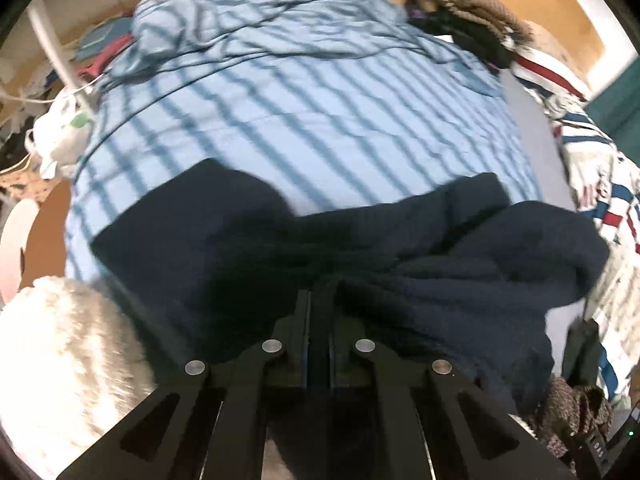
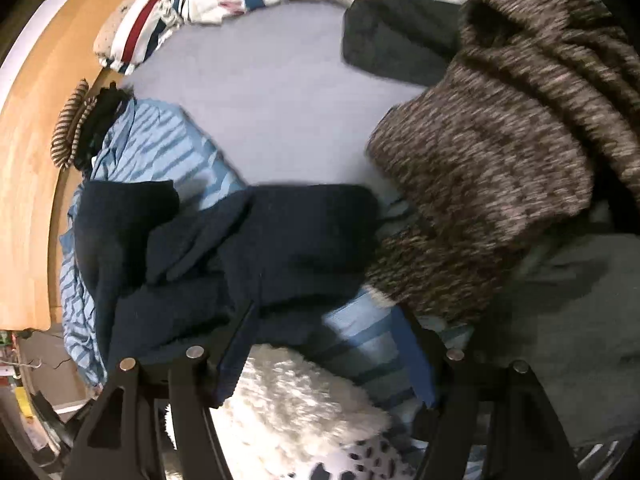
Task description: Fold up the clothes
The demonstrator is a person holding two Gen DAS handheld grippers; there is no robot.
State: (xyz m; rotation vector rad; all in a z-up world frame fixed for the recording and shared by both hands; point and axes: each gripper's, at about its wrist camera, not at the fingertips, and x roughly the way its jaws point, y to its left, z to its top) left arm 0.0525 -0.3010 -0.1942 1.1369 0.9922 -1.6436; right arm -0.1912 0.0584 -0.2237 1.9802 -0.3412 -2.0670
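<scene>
Navy knit garment (image 1: pixel 360 264) is the piece in hand: it lies crumpled across the blue striped sheet (image 1: pixel 304 120), bunched right at and ahead of my left gripper (image 1: pixel 319 292), spreading to both sides of it. Left gripper jaws are drawn almost together; the dark fabric sits right at the tips and they look pinched on an edge of it, though dark on dark makes the contact hard to confirm. In the right wrist view the same garment (image 2: pixel 224 248) runs ahead and left of the right gripper (image 2: pixel 332 316), whose jaws stand wide with nothing clamped; its left finger lies over the navy fabric, and white fluffy fabric (image 2: pixel 304 400) and sheet show in the gap. Brown marled sweater (image 2: pixel 500 152) is ahead-right of the right gripper, overlapping the navy piece's right end; a white, red and blue patterned piece (image 2: pixel 192 4) is far ahead, well apart. My read: early step, grabbing and spreading, no fold made yet. Next I need the right gripper to find a second edge or corner of the navy piece, close on one layer only, then pull both apart to flatten it clear of the brown sweater.
</scene>
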